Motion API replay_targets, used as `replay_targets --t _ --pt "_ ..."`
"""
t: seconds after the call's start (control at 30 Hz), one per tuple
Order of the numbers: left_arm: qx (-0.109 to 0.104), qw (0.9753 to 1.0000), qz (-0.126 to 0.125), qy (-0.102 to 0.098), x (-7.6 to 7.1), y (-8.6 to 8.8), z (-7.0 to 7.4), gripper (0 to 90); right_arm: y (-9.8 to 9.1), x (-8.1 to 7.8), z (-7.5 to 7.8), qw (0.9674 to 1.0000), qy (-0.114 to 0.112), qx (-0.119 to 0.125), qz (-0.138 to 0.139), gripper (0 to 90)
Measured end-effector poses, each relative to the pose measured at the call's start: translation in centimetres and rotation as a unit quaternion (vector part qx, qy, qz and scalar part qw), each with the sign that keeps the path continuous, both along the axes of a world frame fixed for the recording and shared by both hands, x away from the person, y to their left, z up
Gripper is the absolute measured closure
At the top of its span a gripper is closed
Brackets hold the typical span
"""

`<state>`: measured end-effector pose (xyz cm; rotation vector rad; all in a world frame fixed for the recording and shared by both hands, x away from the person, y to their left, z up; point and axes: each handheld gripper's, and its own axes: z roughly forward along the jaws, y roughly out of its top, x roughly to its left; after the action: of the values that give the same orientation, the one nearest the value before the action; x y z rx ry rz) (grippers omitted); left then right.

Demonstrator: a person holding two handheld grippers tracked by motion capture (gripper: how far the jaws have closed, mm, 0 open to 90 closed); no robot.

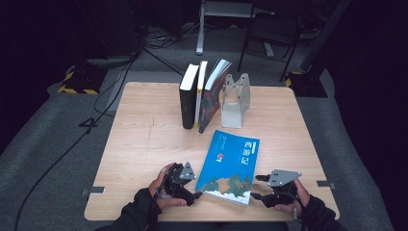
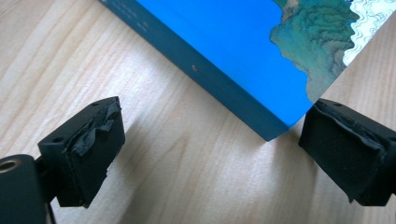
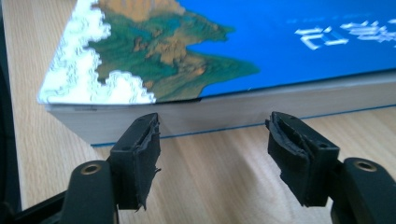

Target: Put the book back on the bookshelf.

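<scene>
The blue book [image 1: 228,166] lay flat at the near edge of the counter [image 1: 144,144], its long axis running away from me, between both tongs. My left tongs [image 1: 190,187] stood wide and empty at its spine corner. My right tongs [image 1: 257,186], half open and empty, faced the page edge, equally near.

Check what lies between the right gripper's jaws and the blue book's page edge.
Only bare wooden table: in the right gripper view, the right gripper stands open just short of the blue book.
</scene>
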<state>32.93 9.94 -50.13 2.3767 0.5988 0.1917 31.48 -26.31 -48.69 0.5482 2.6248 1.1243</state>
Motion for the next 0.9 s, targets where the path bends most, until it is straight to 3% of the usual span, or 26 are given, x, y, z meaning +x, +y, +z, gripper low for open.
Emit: replay_targets --t 0.17,0.47,0.9 --pt "0.001 1.0000 0.002 -0.002 0.10 0.09 0.03 7.2 0.44 -0.03 -0.66 0.9994 -0.005 -0.035 0.003 34.6" --pt "0.002 1.0000 0.002 0.000 -0.18 0.05 0.22 12.4 0.19 0.30 -0.26 0.9999 -0.002 -0.008 -0.011 33.5" --pt "0.003 1.0000 0.001 0.001 -0.40 -0.09 0.37 15.7 0.57 0.31 -0.65 0.9996 0.001 -0.028 -0.004 34.1"
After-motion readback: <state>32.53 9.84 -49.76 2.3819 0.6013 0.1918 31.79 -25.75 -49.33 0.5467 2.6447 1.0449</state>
